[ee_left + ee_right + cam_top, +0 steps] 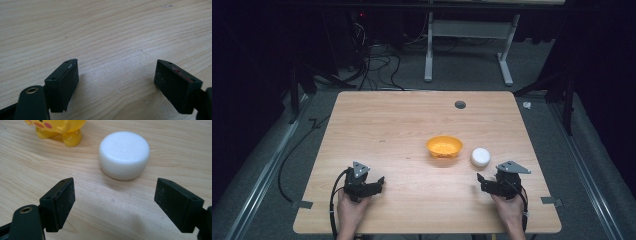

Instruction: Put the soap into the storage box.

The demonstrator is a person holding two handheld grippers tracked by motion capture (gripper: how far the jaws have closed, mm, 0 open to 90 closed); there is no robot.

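A white round puck (pixel 480 156) lies on the wooden table (pixel 387 125), right of a yellow bowl (pixel 444 146) with small feet. In the right gripper view the puck (pixel 124 154) sits just beyond my open jaws, and the yellow bowl (pixel 60 128) shows a painted face at the top left. My right gripper (pixel 484 181) is held near the table's front right, a little short of the puck, with nothing between its jaws (pixel 115 202). My left gripper (pixel 379 182) rests at the front left, open over bare wood (pixel 116 80).
A dark round cable hole (pixel 460 104) marks the table's far side. Cables trail from both grippers off the front edge. Beyond the table stand a white frame (pixel 469 40) and loose cables on grey carpet.
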